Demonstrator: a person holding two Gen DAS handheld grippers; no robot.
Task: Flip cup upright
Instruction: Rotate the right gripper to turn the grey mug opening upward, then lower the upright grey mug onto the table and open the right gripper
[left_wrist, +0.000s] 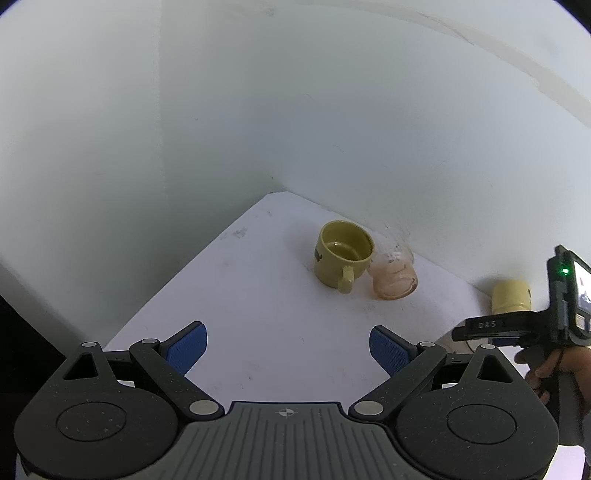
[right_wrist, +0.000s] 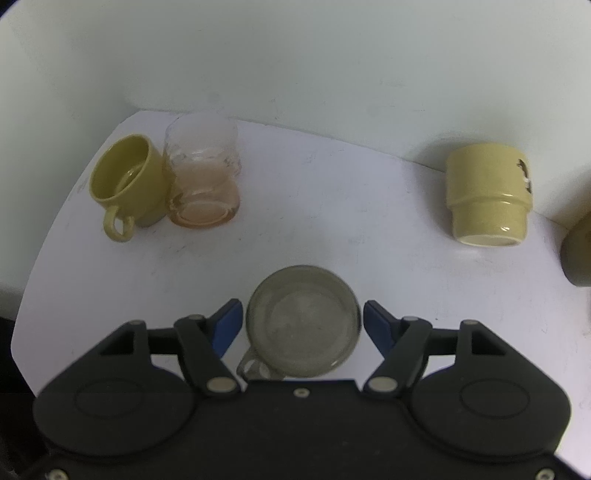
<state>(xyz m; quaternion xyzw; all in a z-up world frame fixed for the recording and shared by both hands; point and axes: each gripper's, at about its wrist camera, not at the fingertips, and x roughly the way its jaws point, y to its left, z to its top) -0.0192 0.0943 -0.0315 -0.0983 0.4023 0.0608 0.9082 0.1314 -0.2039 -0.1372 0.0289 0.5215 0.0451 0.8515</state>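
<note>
A clear grey glass cup (right_wrist: 303, 320) with a handle sits on the white table (right_wrist: 314, 221) between the open fingers of my right gripper (right_wrist: 303, 323). The blue pads stand just off its sides, with small gaps. I see a round face of it from above and cannot tell whether it is mouth up or down. A pale yellow cup (right_wrist: 487, 201) stands upside down at the back right; it also shows in the left wrist view (left_wrist: 511, 297). My left gripper (left_wrist: 288, 350) is open and empty above the table.
An upright olive mug (right_wrist: 127, 184) and a clear pinkish glass (right_wrist: 203, 173) stand together at the back left, also in the left wrist view: mug (left_wrist: 341, 256), glass (left_wrist: 395, 275). Another olive object (right_wrist: 578, 254) sits at the right edge. White walls (right_wrist: 295, 55) bound the back.
</note>
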